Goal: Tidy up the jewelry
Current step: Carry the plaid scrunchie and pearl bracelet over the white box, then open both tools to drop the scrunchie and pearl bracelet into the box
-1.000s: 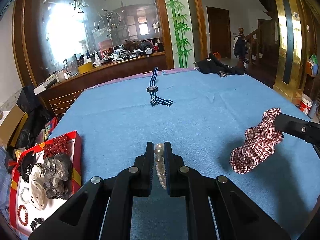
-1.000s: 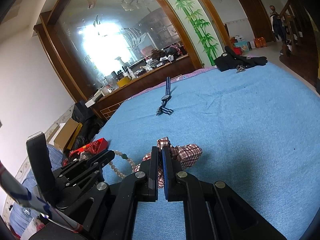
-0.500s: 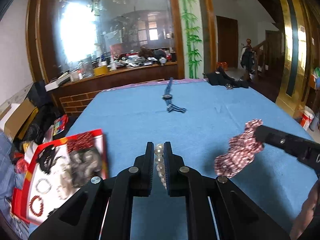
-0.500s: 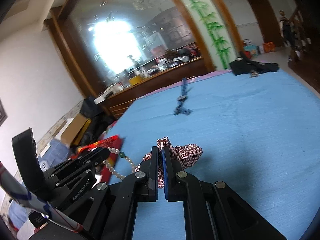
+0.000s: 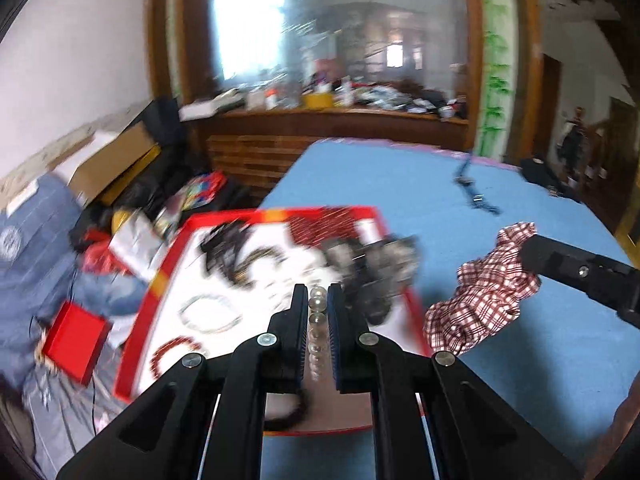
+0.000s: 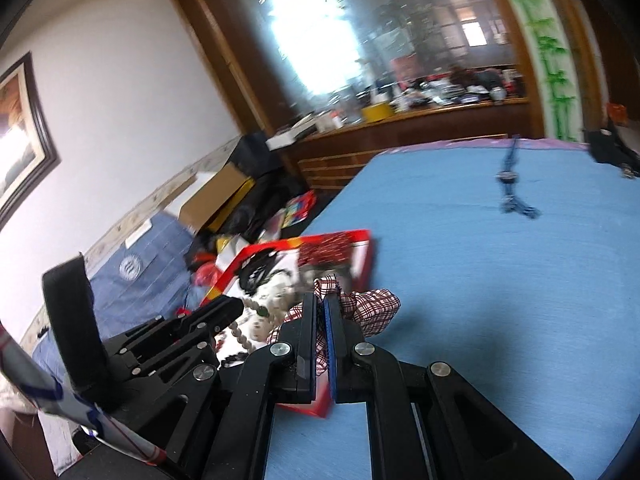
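Both grippers have swung left to the red tray point(image 5: 160, 280) at the table's left edge: left gripper point(image 5: 318, 300) clamped on pearl necklace point(image 5: 316, 320), right gripper point(image 6: 320, 308) pinching plaid scrunchie point(image 6: 372, 304), drop-off next.

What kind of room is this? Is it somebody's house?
Probably a lived-in home, not a shop or lab. A table under a blue cloth stands by a wood-framed glass partition with a cluttered wooden ledge, and cardboard boxes sit along the wall.
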`<state>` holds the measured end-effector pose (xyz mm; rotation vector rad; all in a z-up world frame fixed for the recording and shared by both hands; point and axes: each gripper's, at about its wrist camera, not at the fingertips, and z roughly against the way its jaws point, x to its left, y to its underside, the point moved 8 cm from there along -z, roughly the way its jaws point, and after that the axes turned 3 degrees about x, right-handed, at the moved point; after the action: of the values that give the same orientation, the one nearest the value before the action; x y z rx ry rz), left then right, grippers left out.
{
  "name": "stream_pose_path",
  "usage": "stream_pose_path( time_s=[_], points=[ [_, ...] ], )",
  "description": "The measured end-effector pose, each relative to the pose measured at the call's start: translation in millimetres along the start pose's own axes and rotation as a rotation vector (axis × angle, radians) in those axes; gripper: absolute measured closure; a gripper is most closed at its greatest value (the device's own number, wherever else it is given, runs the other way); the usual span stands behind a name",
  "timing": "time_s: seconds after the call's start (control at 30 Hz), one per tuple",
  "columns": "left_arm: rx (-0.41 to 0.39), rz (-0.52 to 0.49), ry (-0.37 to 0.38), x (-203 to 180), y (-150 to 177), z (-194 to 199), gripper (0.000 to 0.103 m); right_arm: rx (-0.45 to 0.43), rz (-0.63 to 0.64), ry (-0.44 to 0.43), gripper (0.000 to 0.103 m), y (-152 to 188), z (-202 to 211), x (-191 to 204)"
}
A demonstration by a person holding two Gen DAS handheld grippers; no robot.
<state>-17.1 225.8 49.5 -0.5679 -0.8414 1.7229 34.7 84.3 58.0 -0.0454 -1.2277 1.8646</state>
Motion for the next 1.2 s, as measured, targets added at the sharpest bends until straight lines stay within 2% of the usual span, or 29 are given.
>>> stream_pose_path(
  time_s=[0.2, 0.4, 0.47, 0.5, 0.53, 0.57, 0.6, 0.63, 0.8, 0.87, 0.9, 0.93, 1.03, 1.2],
  points=[
    [0.077, 0.056, -0.040, 39, 23, -26, 0.094, 0.100, 0.023, -0.007, 0.098, 18, -54, 17],
    [0.108, 0.078, -0.039, 45, 32, -40, 0.094, 0.210, 0.040, 0.044, 0.095, 48, -82, 6],
    [0.110, 0.079, -0.035, 42, 32, -40, 0.094, 0.220, 0.032, 0.058, 0.095, 51, -83, 1],
    [0.110, 0.079, -0.037, 41, 32, -40, 0.090, 0.221, 0.033, 0.059, 0.094, 51, -82, -1],
    [0.110, 0.083, -0.040, 42, 32, -38, 0.074, 0.224, 0.035, 0.060, 0.086, 52, -81, -1],
    [0.103, 0.089, -0.041, 42, 30, -38, 0.064, 0.224, 0.032, 0.061, 0.078, 51, -78, -3],
    [0.087, 0.092, -0.049, 43, 29, -34, 0.053, 0.210, 0.026, 0.055, 0.060, 50, -72, -4],
    [0.071, 0.091, -0.058, 44, 27, -29, 0.053, 0.184, 0.023, 0.052, 0.052, 48, -65, -4],
    [0.002, 0.093, -0.094, 45, 21, 5, 0.051, 0.091, 0.068, 0.080, 0.052, 38, -23, 9],
    [-0.034, 0.102, -0.129, 47, 25, 27, 0.035, 0.067, 0.101, 0.106, 0.049, 40, 0, 18],
    [-0.055, 0.112, -0.151, 47, 29, 41, 0.019, 0.057, 0.113, 0.121, 0.043, 41, 9, 22],
    [-0.072, 0.120, -0.170, 49, 31, 50, 0.010, 0.048, 0.125, 0.136, 0.034, 43, 18, 26],
    [-0.146, 0.114, -0.247, 50, 47, 90, 0.006, 0.033, 0.160, 0.195, 0.018, 62, 46, 34],
    [-0.130, 0.128, -0.243, 51, 73, 111, 0.002, 0.050, 0.145, 0.252, 0.013, 88, 63, 31]
  ],
)
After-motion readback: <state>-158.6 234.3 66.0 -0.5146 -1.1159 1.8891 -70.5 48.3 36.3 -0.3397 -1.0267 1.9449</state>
